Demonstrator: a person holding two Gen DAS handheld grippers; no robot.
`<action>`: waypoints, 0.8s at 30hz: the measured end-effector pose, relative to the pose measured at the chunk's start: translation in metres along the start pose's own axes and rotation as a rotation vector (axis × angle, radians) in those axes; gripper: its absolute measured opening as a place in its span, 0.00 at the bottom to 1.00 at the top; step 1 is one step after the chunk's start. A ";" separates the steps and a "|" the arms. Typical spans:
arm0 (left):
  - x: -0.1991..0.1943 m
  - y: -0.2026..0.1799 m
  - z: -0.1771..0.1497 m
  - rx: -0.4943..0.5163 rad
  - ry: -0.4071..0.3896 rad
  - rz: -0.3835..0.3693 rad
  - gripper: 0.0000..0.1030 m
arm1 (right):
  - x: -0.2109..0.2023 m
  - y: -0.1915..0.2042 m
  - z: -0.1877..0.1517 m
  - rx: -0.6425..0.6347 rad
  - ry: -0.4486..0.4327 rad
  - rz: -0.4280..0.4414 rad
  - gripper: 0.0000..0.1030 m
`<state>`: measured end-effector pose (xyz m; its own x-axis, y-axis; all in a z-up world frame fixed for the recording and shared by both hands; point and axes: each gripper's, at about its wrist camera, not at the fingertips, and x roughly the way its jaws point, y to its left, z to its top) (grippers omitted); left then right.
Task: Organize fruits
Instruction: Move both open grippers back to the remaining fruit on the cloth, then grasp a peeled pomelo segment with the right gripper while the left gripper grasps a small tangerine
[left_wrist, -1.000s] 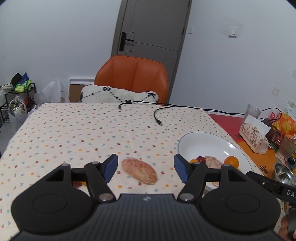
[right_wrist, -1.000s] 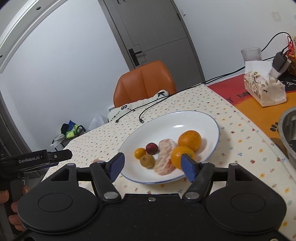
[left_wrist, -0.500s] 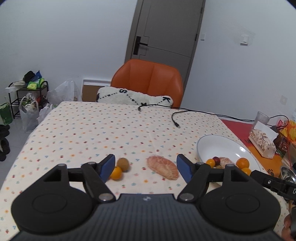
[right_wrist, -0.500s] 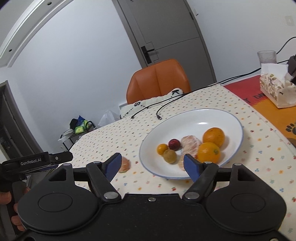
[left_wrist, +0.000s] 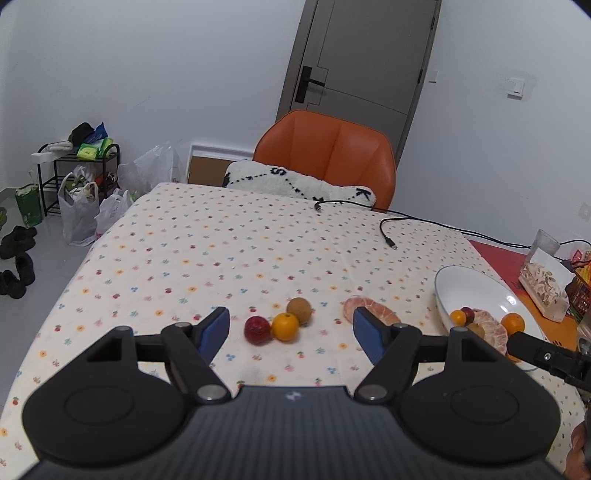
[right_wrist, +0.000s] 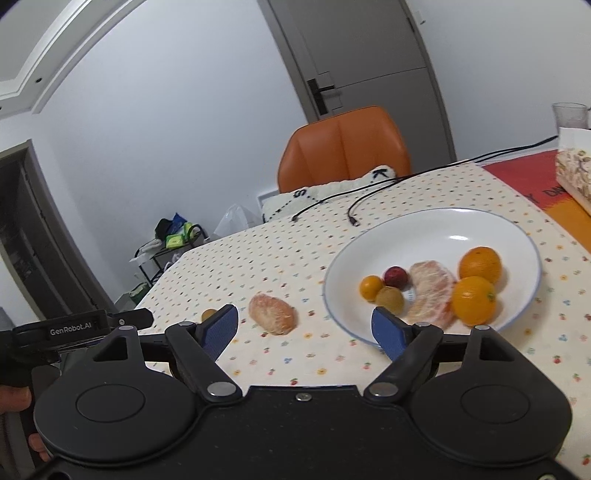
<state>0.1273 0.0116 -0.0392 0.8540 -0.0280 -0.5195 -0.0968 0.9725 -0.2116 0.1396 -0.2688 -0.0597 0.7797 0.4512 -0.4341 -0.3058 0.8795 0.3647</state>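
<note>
A white plate (right_wrist: 517, 236) on the tablecloth holds two oranges (right_wrist: 474, 299), a peeled citrus piece (right_wrist: 430, 291), a small orange fruit (right_wrist: 371, 287), a dark red fruit (right_wrist: 396, 277) and a brown fruit (right_wrist: 390, 300). Left of the plate (left_wrist: 476, 286) lie another peeled citrus piece (left_wrist: 360, 306), a brown fruit (left_wrist: 299, 311), a small orange fruit (left_wrist: 285, 326) and a red fruit (left_wrist: 257, 329). My left gripper (left_wrist: 290, 332) is open, hovering just short of those three small fruits. My right gripper (right_wrist: 306, 330) is open and empty, between the loose citrus piece (right_wrist: 272, 314) and the plate.
An orange chair (left_wrist: 328, 155) with a white cushion (left_wrist: 295, 182) stands at the table's far side. Black cables (left_wrist: 388, 225) cross the cloth. A tissue box (left_wrist: 543, 284) and glass (left_wrist: 546, 242) sit right, on a red mat (right_wrist: 532, 177). Bags and a rack (left_wrist: 77, 173) stand on the floor left.
Both grippers have drawn back and risen, so more of the table shows. The three small loose fruits came into the left wrist view. Both stayed open.
</note>
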 end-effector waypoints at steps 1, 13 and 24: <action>0.000 0.001 -0.001 0.001 0.000 0.001 0.70 | 0.002 0.002 0.000 -0.007 0.002 0.007 0.77; 0.019 0.003 -0.009 0.008 0.027 -0.016 0.55 | 0.027 0.014 0.005 -0.051 0.046 0.059 0.63; 0.042 0.005 -0.010 -0.014 0.071 -0.043 0.31 | 0.051 0.025 0.007 -0.075 0.094 0.084 0.48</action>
<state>0.1579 0.0125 -0.0702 0.8191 -0.0861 -0.5671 -0.0686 0.9669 -0.2459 0.1754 -0.2252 -0.0674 0.6958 0.5331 -0.4814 -0.4106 0.8451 0.3424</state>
